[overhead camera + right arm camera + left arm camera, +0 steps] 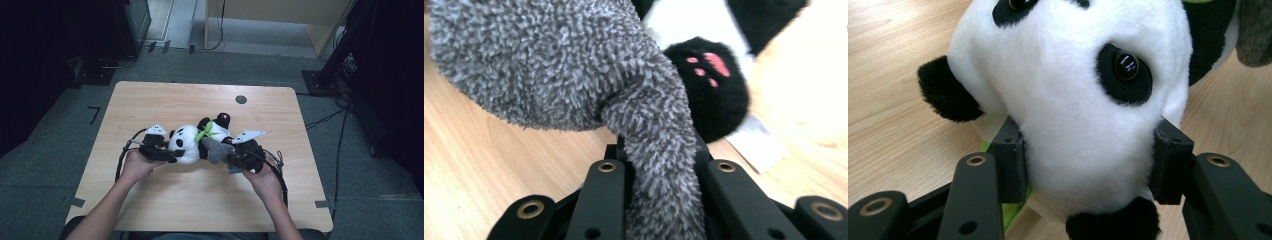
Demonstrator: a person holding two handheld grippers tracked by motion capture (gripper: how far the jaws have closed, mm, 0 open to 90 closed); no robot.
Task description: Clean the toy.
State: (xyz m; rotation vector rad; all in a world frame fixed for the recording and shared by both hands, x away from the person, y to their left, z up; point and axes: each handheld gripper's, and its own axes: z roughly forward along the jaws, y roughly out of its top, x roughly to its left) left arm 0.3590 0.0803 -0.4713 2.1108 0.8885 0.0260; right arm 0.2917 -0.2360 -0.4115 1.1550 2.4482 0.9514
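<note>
A black-and-white panda plush point(187, 142) lies on its side in the middle of the wooden table point(165, 100), with a green leaf point(205, 131) at its neck. My left gripper point(167, 154) is shut on the panda's head point(1073, 100); both pads press into the white fur. My right gripper point(235, 159) is shut on a grey fuzzy sock point(216, 149), which drapes against the panda's body. In the right gripper view the sock point(574, 70) rises from between the jaws of the right gripper point(659, 155), and a black paw with pink pads point(711, 85) lies behind it.
A dark round cap point(241, 99) sits in the tabletop near the far edge. A white tag point(756, 140) lies by the paw. Cables trail from both grippers over the near half of the table. Black stands and cables stand on the floor at the right point(340, 65).
</note>
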